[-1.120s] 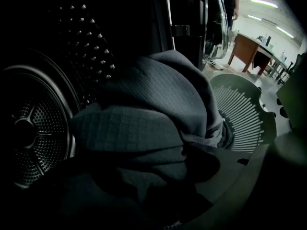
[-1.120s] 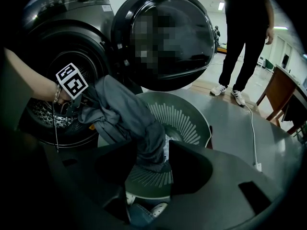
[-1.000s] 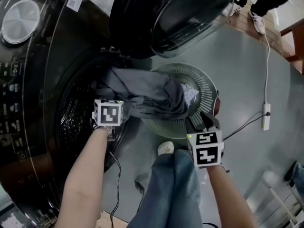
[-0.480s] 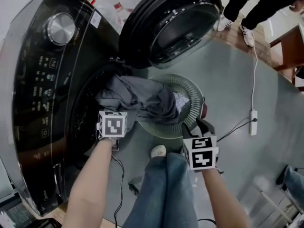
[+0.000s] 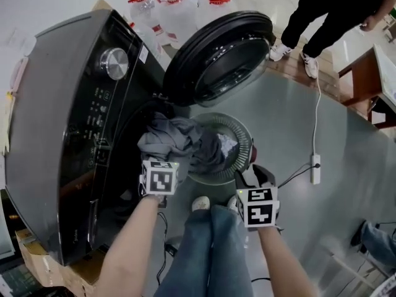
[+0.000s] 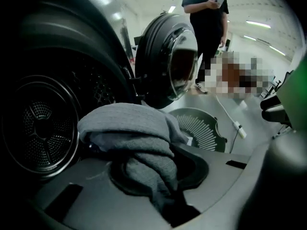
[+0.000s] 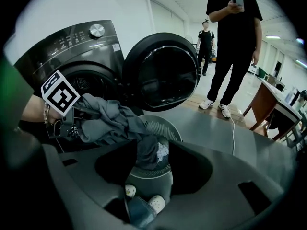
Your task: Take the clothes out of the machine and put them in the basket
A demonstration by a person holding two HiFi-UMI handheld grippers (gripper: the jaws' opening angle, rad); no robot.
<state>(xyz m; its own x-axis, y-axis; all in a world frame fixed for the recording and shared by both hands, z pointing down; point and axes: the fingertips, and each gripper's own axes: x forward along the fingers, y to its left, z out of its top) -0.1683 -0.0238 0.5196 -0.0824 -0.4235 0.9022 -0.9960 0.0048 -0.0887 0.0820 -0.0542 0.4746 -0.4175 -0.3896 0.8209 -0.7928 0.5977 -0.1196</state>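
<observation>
left tool [image 6: 176,210] clamped on the grey garment [image 5: 178,142]; its jaws have just been closing, cloth bunched between them. we see the garment held up in front of the open washer [image 5: 62,110] mouth, stretching right with its far end hanging over the green basket [image 5: 242,132] on the floor [image 5: 297,116]. right tool [image 7: 140,211] jaws apart, nothing pinched; shoes [image 7: 157,203] and jeans [image 5: 213,246] show through the gap, garment end ahead of it. washer door [image 5: 216,54] swung wide, just beyond the basket. person in black [image 5: 328,8] stands further off.
</observation>
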